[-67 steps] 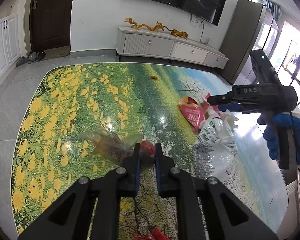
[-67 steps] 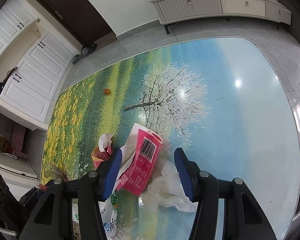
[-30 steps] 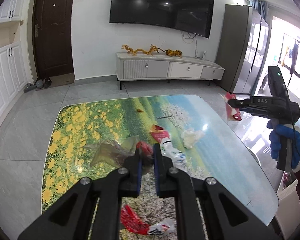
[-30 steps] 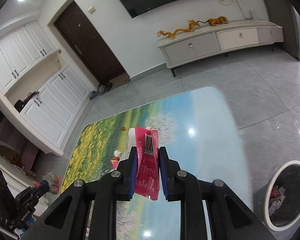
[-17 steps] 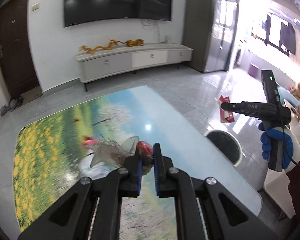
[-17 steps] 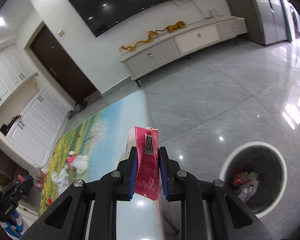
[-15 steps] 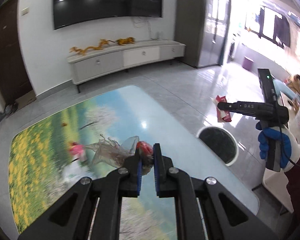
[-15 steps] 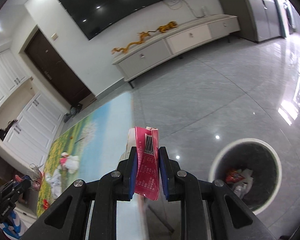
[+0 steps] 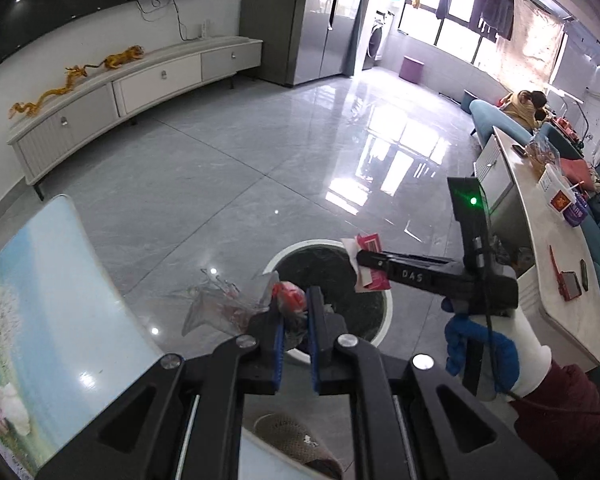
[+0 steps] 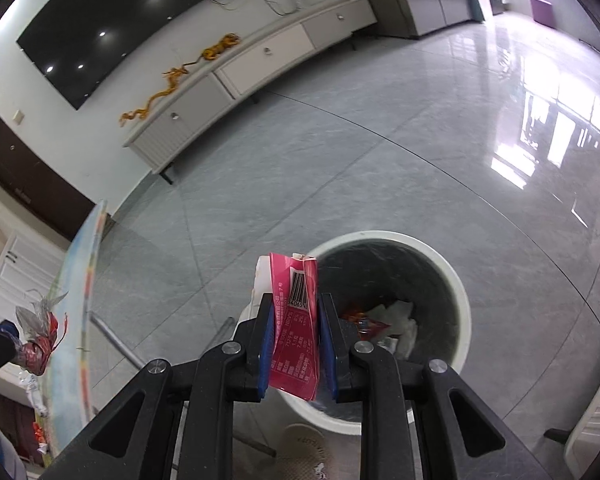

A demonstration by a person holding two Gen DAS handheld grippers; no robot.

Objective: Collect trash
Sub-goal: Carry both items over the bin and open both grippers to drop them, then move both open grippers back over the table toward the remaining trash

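My left gripper [image 9: 296, 312] is shut on a clear plastic wrapper with a red knot [image 9: 236, 306], held over the near rim of a round white trash bin [image 9: 384, 326] on the floor. My right gripper [image 10: 294, 316] is shut on a pink paper packet with a barcode [image 10: 296, 320], held above the same bin [image 10: 456, 284], which holds several scraps. In the left wrist view the right gripper [image 9: 360, 264] with the packet [image 9: 370, 246] hangs over the bin's far side. The left gripper's wrapper also shows in the right wrist view [image 10: 40, 332].
The picture-printed table [image 9: 52, 292] lies to the left, with white and pink litter [image 9: 4, 408] on it. A white TV cabinet [image 9: 132, 84] stands along the far wall. A white counter [image 9: 548, 264] with small items is to the right. Grey tile floor surrounds the bin.
Both grippers have swung right, away from the table, and come over the trash bin. Each still holds its piece of trash.
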